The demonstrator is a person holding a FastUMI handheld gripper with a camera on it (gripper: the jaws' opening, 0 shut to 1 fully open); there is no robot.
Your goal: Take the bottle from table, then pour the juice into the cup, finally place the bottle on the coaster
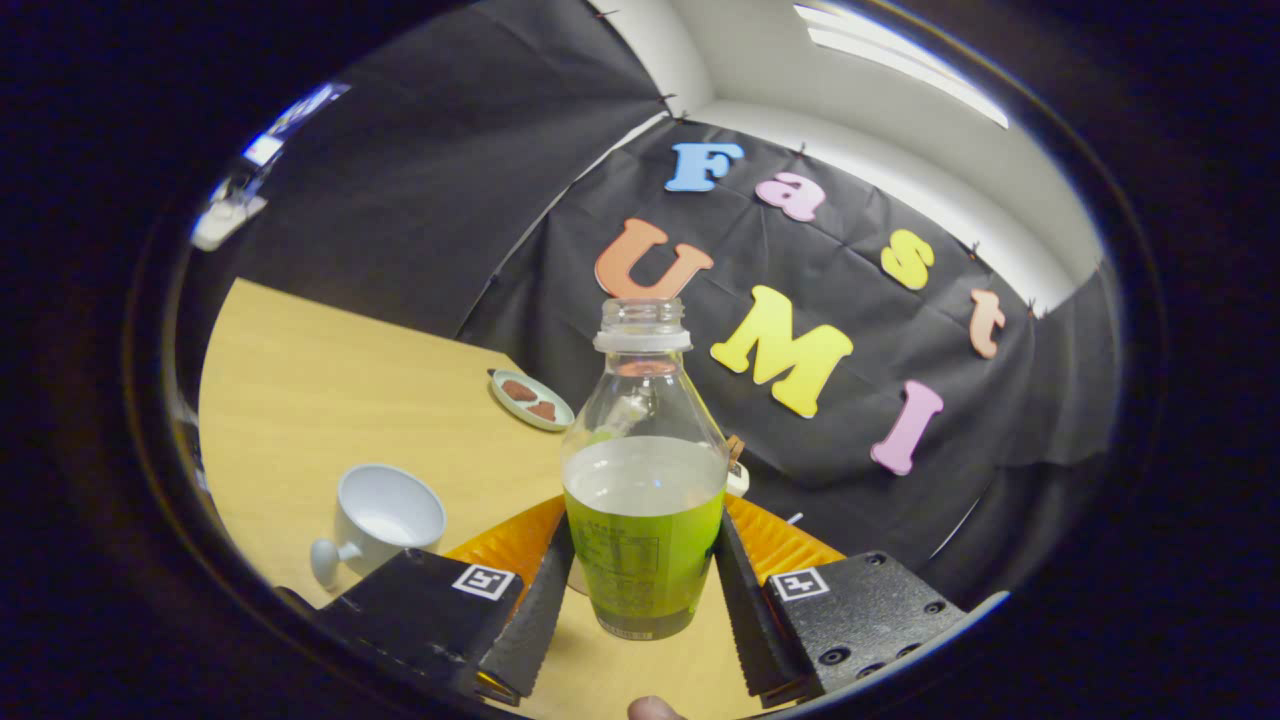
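The gripper (642,600) is clenched on the bottle (645,480): its two fingers (535,625) stand close on either side of the bottle's lower body, each pressing against the wall where the green juice sits, so the bottle is held squarely between them. The bottle is clear plastic, upright relative to the fingers, with no cap on its threaded neck, and the juice fills roughly the lower half, its surface tilted only slightly. A printed label band shows on the lower body between the fingers. The bottle's base appears lifted off the wooden table (330,370), though the exact gap is hard to judge. Just under the fingers, at the near side, the tip of a person's finger (655,709) peeks in. Directly behind the bottle and partly hidden by it and by both fingers lies an orange ribbed coaster (790,545), spreading out to either side of the bottle. To the left of the left finger, near it, a white cup (385,520) stands on the table with its handle turned toward the gripper and its mouth open upward. Farther ahead and to the left of the bottle, a small pale plate (532,400) holds two reddish-brown pieces, near the table's far edge.
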